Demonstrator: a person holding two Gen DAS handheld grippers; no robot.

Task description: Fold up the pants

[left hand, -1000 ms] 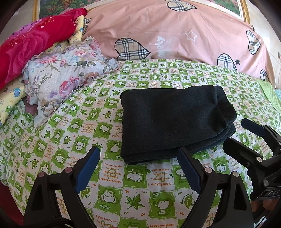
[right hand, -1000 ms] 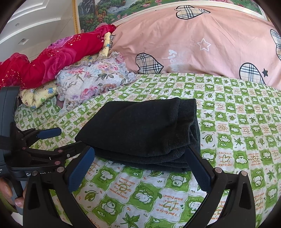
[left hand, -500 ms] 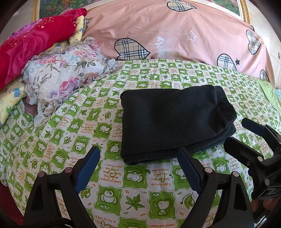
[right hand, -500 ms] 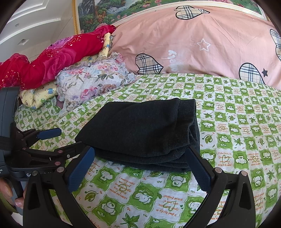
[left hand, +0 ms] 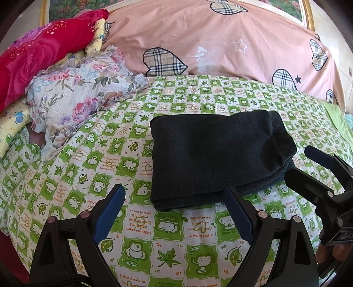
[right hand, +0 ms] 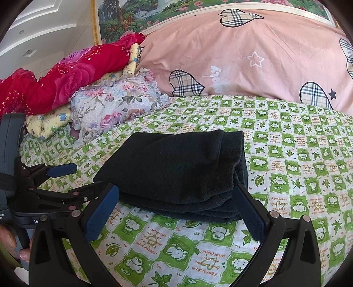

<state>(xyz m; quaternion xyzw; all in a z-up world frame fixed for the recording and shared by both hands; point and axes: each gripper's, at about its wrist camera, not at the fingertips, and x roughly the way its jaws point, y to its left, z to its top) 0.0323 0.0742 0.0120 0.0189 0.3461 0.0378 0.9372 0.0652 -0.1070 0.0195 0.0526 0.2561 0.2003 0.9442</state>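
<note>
Bare green-checked bedsheet (left hand: 88, 167) lies open left of, in front of and beyond the folded dark pants (left hand: 211, 159). Piled floral and red bedding (left hand: 72, 97) blocks the far left; a pink pillow (left hand: 220, 44) walls the back.

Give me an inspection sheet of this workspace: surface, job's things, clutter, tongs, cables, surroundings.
Surface: bed sheet, green and white checks with cartoon prints, lightly rumpled.
Job's things: dark pants, folded into a compact stack, lying flat on the sheet, touched by neither tongs.
Clutter: floral cloth, red rose blanket and yellow print fabric heaped at the far left.
Grippers: left tongs open, empty, just short of the pants' near edge; right tongs open, empty, at the stack's near edge.
Cables: nothing seen.
Surroundings: pink quilt with plaid hearts behind; framed landscape picture above.
</note>
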